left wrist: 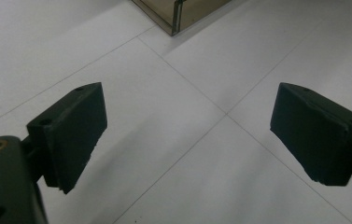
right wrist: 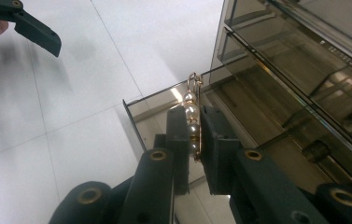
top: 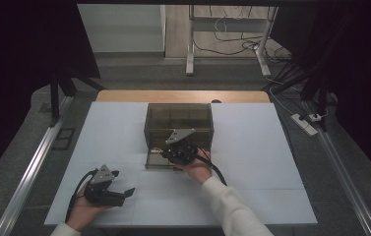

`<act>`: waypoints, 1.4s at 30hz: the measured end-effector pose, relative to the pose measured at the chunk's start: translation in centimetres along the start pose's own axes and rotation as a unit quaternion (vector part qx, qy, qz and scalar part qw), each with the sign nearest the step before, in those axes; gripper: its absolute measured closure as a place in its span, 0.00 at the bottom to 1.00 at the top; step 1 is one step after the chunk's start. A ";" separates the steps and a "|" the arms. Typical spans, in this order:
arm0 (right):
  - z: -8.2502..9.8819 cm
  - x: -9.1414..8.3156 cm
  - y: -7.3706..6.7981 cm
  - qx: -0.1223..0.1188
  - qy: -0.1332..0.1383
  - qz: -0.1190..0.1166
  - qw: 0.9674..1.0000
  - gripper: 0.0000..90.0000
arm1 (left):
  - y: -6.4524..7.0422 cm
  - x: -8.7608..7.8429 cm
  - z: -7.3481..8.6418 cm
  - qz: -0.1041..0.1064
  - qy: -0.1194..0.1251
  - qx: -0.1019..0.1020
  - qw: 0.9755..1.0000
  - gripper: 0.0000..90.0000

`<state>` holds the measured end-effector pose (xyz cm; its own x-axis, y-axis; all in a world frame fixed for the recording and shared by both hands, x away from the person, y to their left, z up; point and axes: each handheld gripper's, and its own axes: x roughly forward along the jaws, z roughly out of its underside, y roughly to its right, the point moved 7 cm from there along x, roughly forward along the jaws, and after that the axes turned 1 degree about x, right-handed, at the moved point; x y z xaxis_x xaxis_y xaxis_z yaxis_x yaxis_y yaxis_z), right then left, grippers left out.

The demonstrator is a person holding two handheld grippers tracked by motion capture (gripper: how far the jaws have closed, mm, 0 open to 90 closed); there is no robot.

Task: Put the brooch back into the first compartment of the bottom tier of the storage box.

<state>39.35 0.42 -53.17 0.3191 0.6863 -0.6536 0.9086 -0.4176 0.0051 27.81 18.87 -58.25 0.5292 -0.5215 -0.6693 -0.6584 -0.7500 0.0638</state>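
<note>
We see a smoked, see-through plastic drawer box (right wrist: 299,79), glossy and smooth. The hair clip (right wrist: 193,119) shows shiny gold metal and lustrous pearl beads. The 2 black fingers (right wrist: 178,140) look matt, like hard plastic. The white table (left wrist: 173,140) cover is smooth, faintly sheened; bare wood edges it at 12 o'clock.

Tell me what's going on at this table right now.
A person is working with a two-jaw gripper in each hand. The right gripper is shut on a gold clip set with pearls, holding it over the pulled-out bottom drawer of a smoky transparent drawer box on the white table. The left gripper rests apart near the table's front edge, jaws open with nothing between them.
</note>
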 end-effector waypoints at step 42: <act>-0.5 -0.1 0.5 0.013 0.009 0.015 1.000 0.47 | 0.0 0.0 0.1 -0.001 -0.003 0.005 1.000 0.12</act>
<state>39.87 0.39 -52.73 0.3507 0.6846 -0.6390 0.8915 -0.4530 0.0040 27.77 18.91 -58.34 0.5280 -0.5173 -0.6735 -0.6620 -0.7475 0.0552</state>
